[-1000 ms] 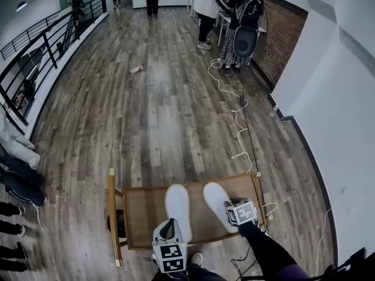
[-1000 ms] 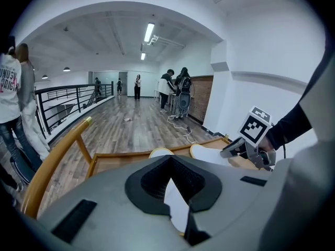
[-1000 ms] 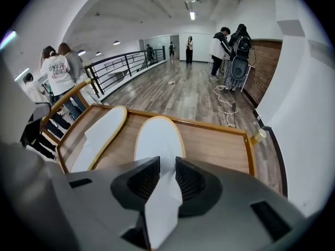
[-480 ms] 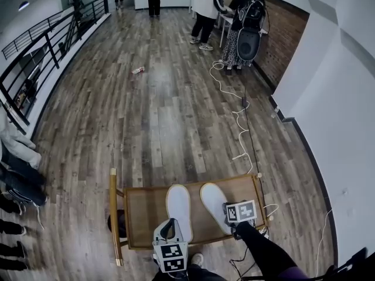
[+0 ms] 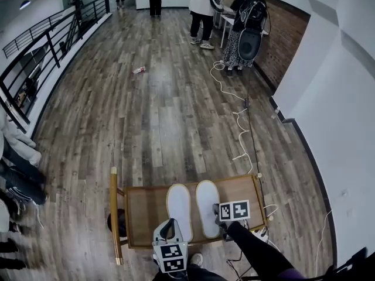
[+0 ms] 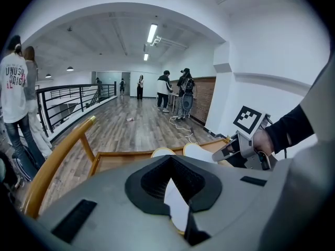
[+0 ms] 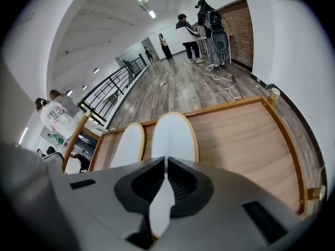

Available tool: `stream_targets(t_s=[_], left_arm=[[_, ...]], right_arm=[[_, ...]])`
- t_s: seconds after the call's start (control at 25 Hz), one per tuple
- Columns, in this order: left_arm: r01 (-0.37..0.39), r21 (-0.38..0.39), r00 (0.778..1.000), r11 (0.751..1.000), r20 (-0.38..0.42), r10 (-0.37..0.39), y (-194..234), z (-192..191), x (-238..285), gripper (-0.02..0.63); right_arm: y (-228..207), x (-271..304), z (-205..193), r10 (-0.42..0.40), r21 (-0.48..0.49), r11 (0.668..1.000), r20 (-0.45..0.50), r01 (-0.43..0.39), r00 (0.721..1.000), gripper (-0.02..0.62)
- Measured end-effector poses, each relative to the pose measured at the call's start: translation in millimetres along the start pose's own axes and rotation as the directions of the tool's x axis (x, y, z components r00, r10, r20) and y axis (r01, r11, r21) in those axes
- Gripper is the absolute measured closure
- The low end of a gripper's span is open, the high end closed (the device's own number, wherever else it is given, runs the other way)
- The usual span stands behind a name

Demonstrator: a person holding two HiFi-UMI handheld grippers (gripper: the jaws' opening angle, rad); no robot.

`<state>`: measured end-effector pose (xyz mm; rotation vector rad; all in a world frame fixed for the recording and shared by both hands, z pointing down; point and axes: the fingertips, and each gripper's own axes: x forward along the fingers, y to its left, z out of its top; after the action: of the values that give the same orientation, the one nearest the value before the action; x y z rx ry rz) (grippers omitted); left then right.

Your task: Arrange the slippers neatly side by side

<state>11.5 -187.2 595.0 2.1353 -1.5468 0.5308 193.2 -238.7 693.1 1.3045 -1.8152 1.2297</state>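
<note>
Two white slippers with tan rims lie parallel and close together, toes pointing away, on a wooden table (image 5: pixel 146 208). My left gripper (image 5: pixel 171 227) is shut on the heel of the left slipper (image 5: pixel 179 205). My right gripper (image 5: pixel 218 214) is shut on the heel of the right slipper (image 5: pixel 207 201). In the left gripper view the left slipper (image 6: pixel 176 205) shows white between the jaws of the left gripper (image 6: pixel 171 190). In the right gripper view the right slipper (image 7: pixel 174 134) runs forward from the right gripper (image 7: pixel 166 167), with the left slipper (image 7: pixel 128 144) beside it.
The table has a raised rim and a wooden rail (image 5: pixel 111 212) along its left side. A white cable (image 5: pixel 237 122) snakes over the plank floor beyond. People stand at the far end (image 5: pixel 202 7) and at the left (image 5: pixel 17 163). A white wall (image 5: pixel 328 98) is on the right.
My right gripper has swung the right slipper leftward and straightened it, so it now lies parallel beside the left one. The left gripper and its slipper have stayed put.
</note>
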Motion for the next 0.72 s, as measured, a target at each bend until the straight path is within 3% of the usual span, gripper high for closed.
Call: stream_targets(t_s=[0.72], left_arm=[[-0.006, -0.002, 1.0, 1.0, 0.003, 0.006, 1.2, -0.6, -3.2, 0.607]], right_arm=[[14.6, 9.9, -9.6, -0.005, 0.033, 0.999, -0.011, 0.005, 1.0, 0.58]])
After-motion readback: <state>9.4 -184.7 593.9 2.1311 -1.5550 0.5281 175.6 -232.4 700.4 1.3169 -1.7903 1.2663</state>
